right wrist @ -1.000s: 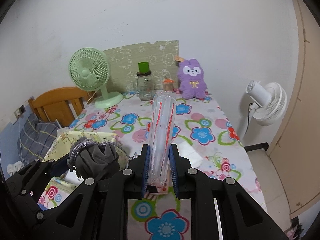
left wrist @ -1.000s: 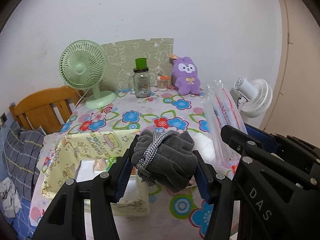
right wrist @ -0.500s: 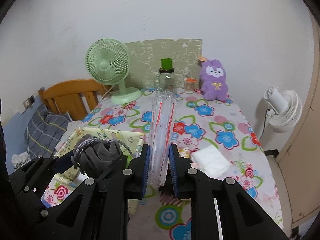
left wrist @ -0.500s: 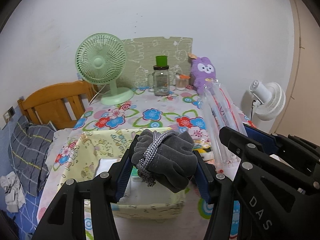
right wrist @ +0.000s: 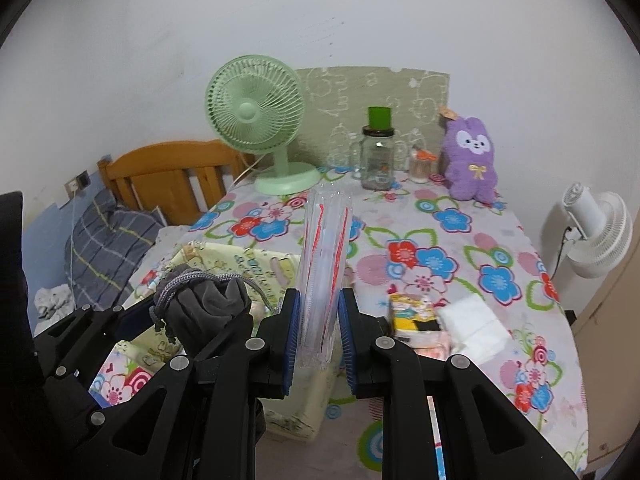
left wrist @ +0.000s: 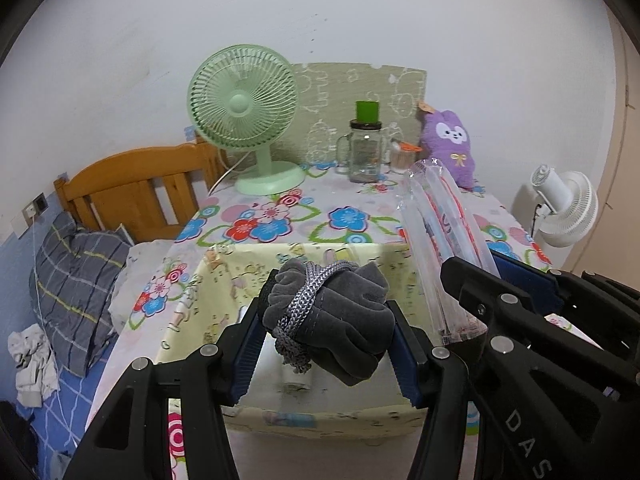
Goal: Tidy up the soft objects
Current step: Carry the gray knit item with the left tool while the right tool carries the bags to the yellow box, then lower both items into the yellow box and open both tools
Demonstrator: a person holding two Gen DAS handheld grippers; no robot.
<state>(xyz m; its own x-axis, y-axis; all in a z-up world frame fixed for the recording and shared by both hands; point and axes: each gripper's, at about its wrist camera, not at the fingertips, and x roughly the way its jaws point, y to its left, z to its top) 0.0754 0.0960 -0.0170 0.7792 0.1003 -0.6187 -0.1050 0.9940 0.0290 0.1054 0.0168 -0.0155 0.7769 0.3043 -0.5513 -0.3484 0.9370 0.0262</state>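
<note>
The grey pouch [left wrist: 332, 320], bound with cord, sits clamped in the left claw [left wrist: 326, 344] directly above the open yellow fabric box [left wrist: 224, 280]. Just right of the box, the right claw [right wrist: 319, 332] pinches a clear plastic packet [right wrist: 326, 264]. Lower each well inside the box walls before releasing, pouch first.

Fan [right wrist: 256, 120] left of jar [right wrist: 377, 158]; plush [right wrist: 472, 160] right.
</note>
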